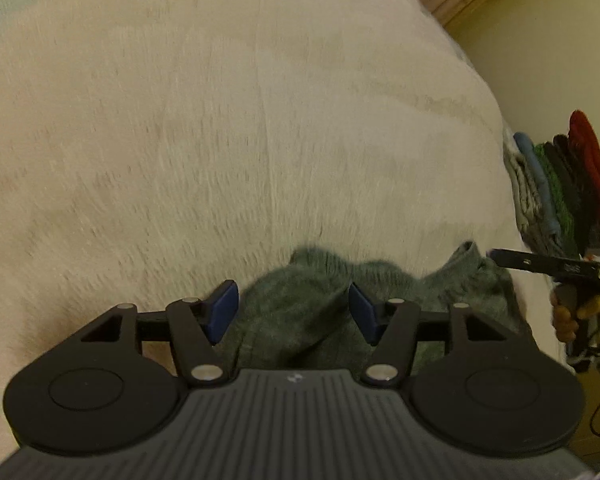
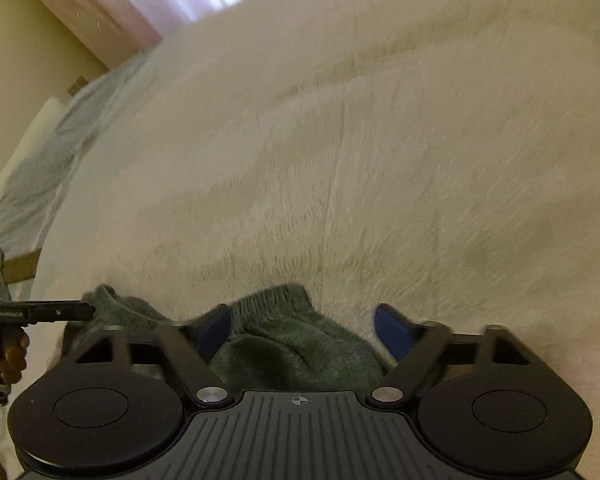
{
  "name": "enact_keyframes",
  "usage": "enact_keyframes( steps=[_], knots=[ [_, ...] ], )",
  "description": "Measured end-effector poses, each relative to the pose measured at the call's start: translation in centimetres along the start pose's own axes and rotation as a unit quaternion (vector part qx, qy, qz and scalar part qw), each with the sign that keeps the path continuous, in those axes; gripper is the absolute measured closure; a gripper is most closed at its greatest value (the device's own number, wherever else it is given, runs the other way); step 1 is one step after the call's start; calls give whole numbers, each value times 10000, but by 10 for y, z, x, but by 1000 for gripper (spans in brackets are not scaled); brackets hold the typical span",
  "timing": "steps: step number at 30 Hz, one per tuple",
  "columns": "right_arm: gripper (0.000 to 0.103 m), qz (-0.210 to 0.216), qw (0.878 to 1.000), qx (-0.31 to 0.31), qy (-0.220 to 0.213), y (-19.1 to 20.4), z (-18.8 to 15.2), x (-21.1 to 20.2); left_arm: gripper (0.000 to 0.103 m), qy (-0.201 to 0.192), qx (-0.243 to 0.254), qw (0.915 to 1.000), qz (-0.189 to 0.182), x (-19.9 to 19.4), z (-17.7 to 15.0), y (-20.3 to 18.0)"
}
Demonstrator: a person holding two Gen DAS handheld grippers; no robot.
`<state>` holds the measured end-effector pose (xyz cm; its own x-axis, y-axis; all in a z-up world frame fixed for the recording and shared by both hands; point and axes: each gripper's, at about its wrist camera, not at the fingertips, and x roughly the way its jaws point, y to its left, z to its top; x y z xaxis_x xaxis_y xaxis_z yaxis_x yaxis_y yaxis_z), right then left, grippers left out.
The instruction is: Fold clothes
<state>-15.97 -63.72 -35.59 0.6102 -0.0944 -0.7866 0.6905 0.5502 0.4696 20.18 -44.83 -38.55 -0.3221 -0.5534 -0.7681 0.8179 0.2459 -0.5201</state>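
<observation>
Left gripper (image 1: 293,312): jaws spread wide, blue pads (image 1: 222,312) clear of each other, nothing clamped. It sits low over a crumpled green knit garment (image 1: 300,320) that lies on the near edge of a cream bedspread (image 1: 220,140).

Right gripper (image 2: 304,330): jaws likewise apart, holding nothing. The ribbed hem of the same garment (image 2: 284,332) lies between and below its pads.

In the left wrist view, the right gripper enters from the right side, held by a hand (image 1: 568,316), its tip just beside the garment's right end. In the right wrist view, the left gripper appears at the left edge, gripped by a hand (image 2: 8,354).

A stack of folded clothes (image 1: 556,184) stands at the bed's right edge. Both views are motion-blurred.
</observation>
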Motion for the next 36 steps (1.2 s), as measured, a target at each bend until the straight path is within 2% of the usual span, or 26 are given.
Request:
enact_keyframes(
  steps=[1,2,3,5,7,9,10,12,15,16,17,18,19,20,21,22,23,25,28,29,30,31,33,36],
  knots=[
    [50,83,9999,73,70,-2,-2,4,51,-5,-27,9999,-108,0,-2,1],
    [81,172,9997,131,102,-5,-2,7,75,-17,-53,9997,-223,-1,-4,3],
    [90,235,9997,115,-10,-5,-3,2,97,-60,-4,9997,-219,-4,-6,1],
    [94,284,9981,-81,-535,0,-9,-20,96,-479,363,9982,-84,-23,-8,-11],
    [95,405,9916,-296,-1194,6,-17,-50,96,-991,716,9925,-80,-45,-11,-26],
    [96,218,9860,-440,-1593,8,-21,-64,96,-1307,1190,9842,133,-55,-12,-44],
    [103,63,9835,-496,-1737,8,-22,-67,96,-1403,1461,9789,283,-56,-13,-52],
    [103,-303,9828,-438,-1770,1,-19,-59,94,-1162,1849,9716,915,-35,-12,-61],
    [103,-577,9896,34,-1320,-22,-8,-26,89,-631,1785,9716,1420,11,-8,-51],
    [103,-660,9903,184,-1209,-26,-6,-22,89,-608,1646,9744,1405,13,-6,-48],
    [97,-651,9909,288,-1143,-30,-5,-20,89,-605,1492,9775,1366,13,-4,-46],
    [86,-493,9916,318,-1150,-31,-6,-24,87,-602,1338,9802,1328,13,-2,-44],
    [36,-343,9917,325,-1199,-31,-8,-29,84,-662,1203,9827,1245,7,-2,-43],
    [7,-226,9907,254,-1315,-29,-10,-33,74,-729,1070,9848,1157,1,-3,-41],
    [8,-163,9909,101,-1333,-25,-11,-35,64,-833,980,9861,1051,-7,-3,-38],
    [15,-140,9927,-82,-1194,-21,-10,-34,63,-942,896,9870,943,-16,-4,-34],
    [29,-117,9940,-264,-1054,-17,-9,-33,63,-1018,791,9879,864,-24,-2,-30],
    [46,-130,9945,-597,-845,-11,-8,-26,62,-1156,530,9883,844,-35,1,-23],
    [46,-291,9912,-1115,-649,1,-10,-8,61,-1220,314,9884,848,-42,5,-18],
    [50,-391,9883,-1348,-603,6,-14,-3,61,-1218,290,9883,873,-44,5,-16],
    [63,-475,9844,-1601,-551,12,-15,3,61,-1174,322,9885,895,-43,5,-19],
    [91,-521,9800,-1849,-515,18,-14,10,61,-1131,395,9885,927,-40,4,-21],
    [94,-567,9765,-1972,-665,19,-15,10,61,-1058,572,9879,980,-35,2,-26],
    [96,-677,9817,-1529,-906,6,-15,5,56,-1000,813,9867,991,-29,-1,-33]
  ],
)
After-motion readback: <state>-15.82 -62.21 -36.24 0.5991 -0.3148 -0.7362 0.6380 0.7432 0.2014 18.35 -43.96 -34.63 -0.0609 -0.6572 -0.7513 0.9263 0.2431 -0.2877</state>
